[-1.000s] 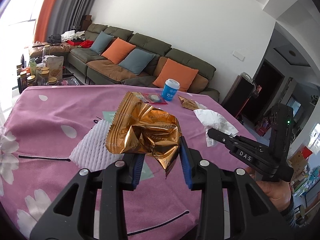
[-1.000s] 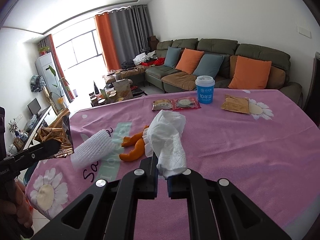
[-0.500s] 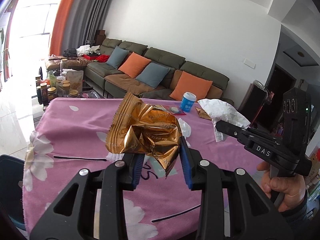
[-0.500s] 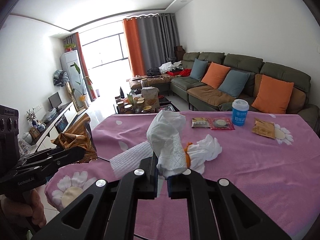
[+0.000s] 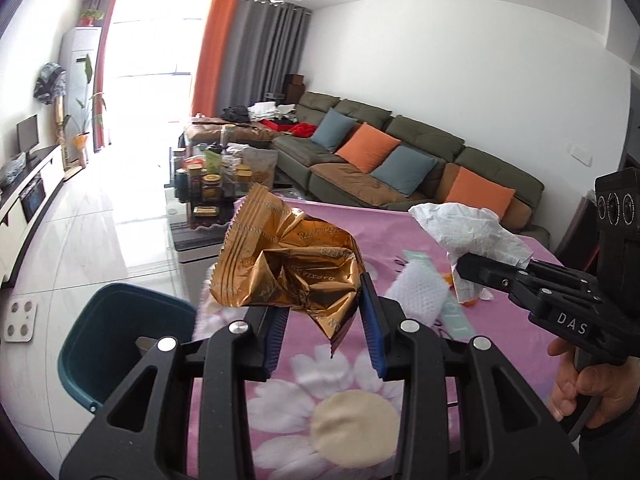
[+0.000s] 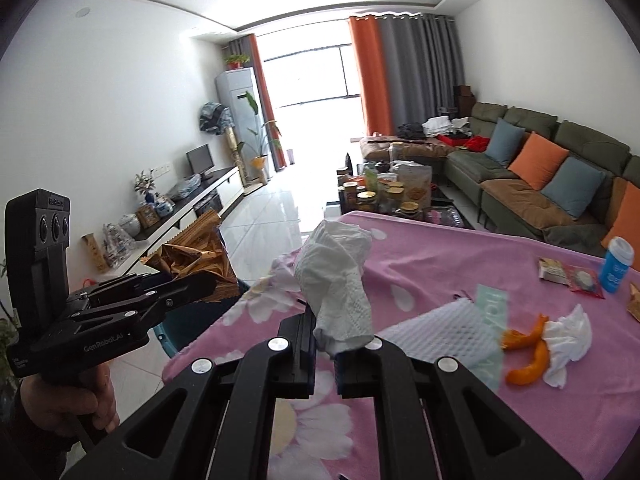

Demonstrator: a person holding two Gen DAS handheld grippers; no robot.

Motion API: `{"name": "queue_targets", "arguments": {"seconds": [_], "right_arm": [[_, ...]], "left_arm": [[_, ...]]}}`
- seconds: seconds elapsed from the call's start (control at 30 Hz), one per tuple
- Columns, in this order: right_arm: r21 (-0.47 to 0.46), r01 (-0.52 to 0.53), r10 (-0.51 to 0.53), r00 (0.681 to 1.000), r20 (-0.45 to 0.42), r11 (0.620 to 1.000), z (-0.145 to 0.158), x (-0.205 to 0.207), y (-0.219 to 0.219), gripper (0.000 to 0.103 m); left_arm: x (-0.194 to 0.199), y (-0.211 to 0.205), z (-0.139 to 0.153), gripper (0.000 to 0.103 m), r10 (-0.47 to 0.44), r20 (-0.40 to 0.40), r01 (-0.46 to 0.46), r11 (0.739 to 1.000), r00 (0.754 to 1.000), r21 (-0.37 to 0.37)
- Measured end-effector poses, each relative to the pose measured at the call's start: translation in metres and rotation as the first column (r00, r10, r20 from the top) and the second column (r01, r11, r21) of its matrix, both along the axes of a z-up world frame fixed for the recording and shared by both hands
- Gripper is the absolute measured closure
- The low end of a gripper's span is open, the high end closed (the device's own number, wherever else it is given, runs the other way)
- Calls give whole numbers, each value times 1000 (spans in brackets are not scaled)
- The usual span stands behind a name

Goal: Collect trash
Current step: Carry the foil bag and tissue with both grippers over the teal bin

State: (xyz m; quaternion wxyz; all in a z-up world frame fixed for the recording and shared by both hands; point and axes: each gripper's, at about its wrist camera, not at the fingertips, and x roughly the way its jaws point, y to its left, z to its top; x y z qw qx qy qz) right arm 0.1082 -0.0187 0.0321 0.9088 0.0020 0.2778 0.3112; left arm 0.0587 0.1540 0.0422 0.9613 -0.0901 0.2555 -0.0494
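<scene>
Left hand-held gripper (image 5: 324, 320): you hold it over the near left corner of the desk (image 5: 384, 368), its blue pads pressed against a crumpled gold wrapper (image 5: 288, 276) from both sides.
Gold wrapper: it stands up out of your left jaws, clear of the pink cloth; in the right wrist view it shows at the left, above the desk's edge (image 6: 196, 256).
Right hand-held gripper (image 6: 324, 344): you have its jaws drawn narrow around the lower end of a white tissue (image 6: 340, 284).
White tissue: it rises bunched from your right jaws, lifted off the desk; the left wrist view shows it at the tip of that gripper, on the right (image 5: 476, 236).
Bin (image 5: 120, 336): a dark teal bin sits on the floor just beside the desk's left edge, below and left of your gold wrapper.
On the desk: a white foam net (image 6: 448, 336) lies near the middle, with orange peel (image 6: 528, 356) and another crumpled tissue (image 6: 568, 340) just right of it.
Far right of the desk: a blue cup (image 6: 618, 266) stands next to two small snack packets (image 6: 568, 274).
</scene>
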Motion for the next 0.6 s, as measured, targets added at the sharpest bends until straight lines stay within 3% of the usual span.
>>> {"name": "queue_targets", "arguments": {"seconds": [0.27, 0.6], "right_arm": [[-36, -218, 216, 975, -47, 975, -4, 18, 95, 98], [-119, -352, 339, 934, -117, 928, -17, 37, 184, 98]], "left_arm": [[-18, 85, -9, 69, 199, -33, -199, 980, 979, 20], [-25, 158, -45, 68, 286, -116, -287, 958, 951, 7]]}}
